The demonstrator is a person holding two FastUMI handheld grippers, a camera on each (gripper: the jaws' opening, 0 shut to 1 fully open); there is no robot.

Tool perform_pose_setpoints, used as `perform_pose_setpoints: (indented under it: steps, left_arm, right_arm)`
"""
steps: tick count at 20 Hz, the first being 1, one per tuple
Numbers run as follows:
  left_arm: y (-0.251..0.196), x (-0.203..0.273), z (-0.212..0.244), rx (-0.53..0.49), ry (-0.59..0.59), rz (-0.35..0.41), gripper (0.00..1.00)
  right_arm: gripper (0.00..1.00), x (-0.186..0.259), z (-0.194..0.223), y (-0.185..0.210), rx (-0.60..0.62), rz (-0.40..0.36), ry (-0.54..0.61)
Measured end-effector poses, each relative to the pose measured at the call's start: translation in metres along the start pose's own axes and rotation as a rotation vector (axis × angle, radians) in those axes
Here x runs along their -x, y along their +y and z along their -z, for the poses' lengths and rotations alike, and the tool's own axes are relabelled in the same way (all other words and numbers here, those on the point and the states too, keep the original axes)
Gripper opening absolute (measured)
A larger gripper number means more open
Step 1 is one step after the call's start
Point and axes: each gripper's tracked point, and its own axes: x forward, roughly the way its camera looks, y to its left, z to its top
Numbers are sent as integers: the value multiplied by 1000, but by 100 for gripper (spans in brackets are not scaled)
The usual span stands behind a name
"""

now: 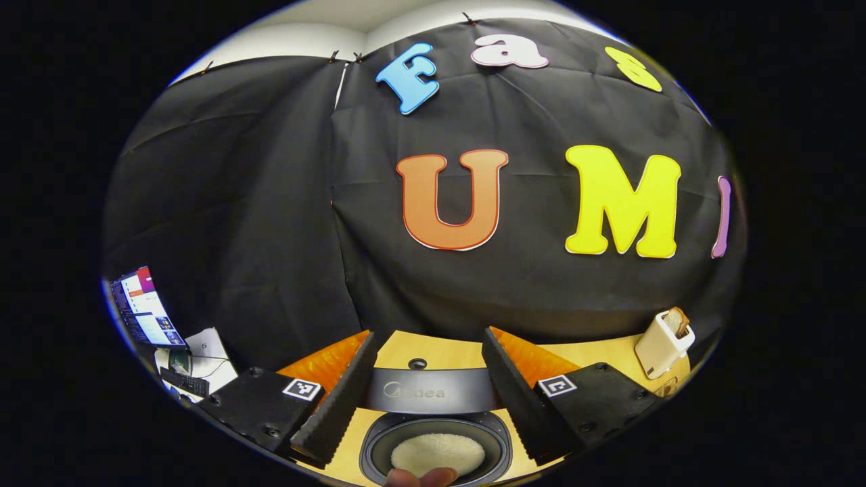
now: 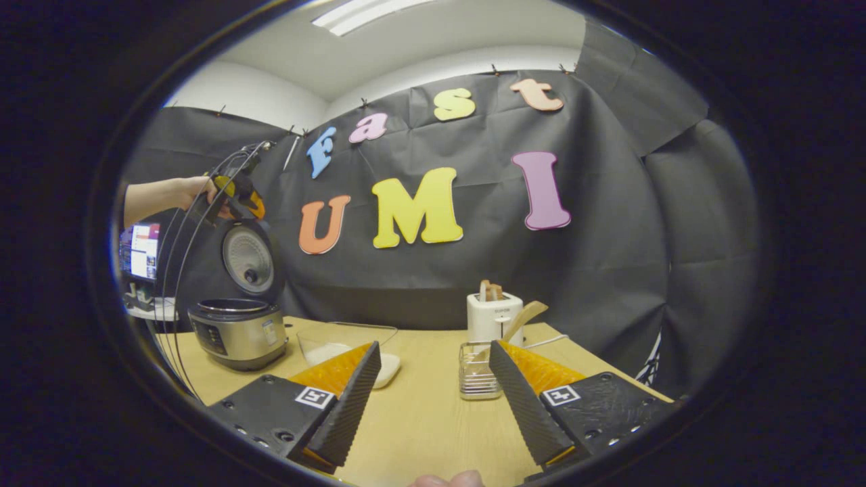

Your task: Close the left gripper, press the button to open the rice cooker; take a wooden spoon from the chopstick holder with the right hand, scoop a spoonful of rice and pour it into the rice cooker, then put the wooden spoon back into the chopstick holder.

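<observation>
In the left gripper view my left gripper (image 1: 429,335) is open, looking down over the rice cooker (image 1: 433,392). Its lid stands up, and white rice (image 1: 436,453) lies in the inner pot between my fingers (image 1: 338,406). My right gripper (image 2: 434,345) is open and holds nothing, low over the table. Just ahead stands the clear chopstick holder (image 2: 477,370) with the wooden spoon (image 2: 524,318) leaning in it. The open rice cooker (image 2: 233,331) is at the far left, with a hand holding the left gripper (image 2: 230,193) above its raised lid (image 2: 247,257). A glass bowl of rice (image 2: 345,341) sits between cooker and holder.
A white toaster (image 2: 494,314) with bread in it stands behind the chopstick holder, and it appears again as the toaster (image 1: 663,341) at the right. A laptop (image 1: 139,308) sits on a side surface at the left. The wooden table (image 2: 426,419) spreads under my right gripper.
</observation>
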Motion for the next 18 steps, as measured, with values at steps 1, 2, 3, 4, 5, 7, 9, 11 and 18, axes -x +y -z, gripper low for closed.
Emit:
perform_pose_setpoints:
  steps: [1,2,3,4,5,7,9,11,18]
  left_arm:
    - [0,5,2,3,-11,1,100]
    - [-1,9,5,3,-23,2,100]
    - [-1,14,7,0,-32,3,100]
    - [-1,18,11,-2,-42,3,100]
    - [0,24,14,-5,-53,5,100]
    - [-2,35,23,-8,-66,14,100]
    - [-2,46,35,-2,-67,29,100]
    - [-3,56,47,0,-74,45,100]
    - [-6,86,96,18,-84,100,100]
  right_arm:
    - [95,2,-4,6,6,-6,-7]
    - [95,4,-5,12,14,-16,-12]
    - [95,6,-8,19,24,-25,-15]
    - [95,8,-9,24,35,-29,-20]
    - [95,11,-11,27,41,-32,-23]
    - [95,16,-10,37,41,-44,-18]
    - [95,19,-12,46,38,-59,-13]
    - [95,24,-17,60,39,-79,-13]
    - [95,41,-31,101,96,-117,-36]
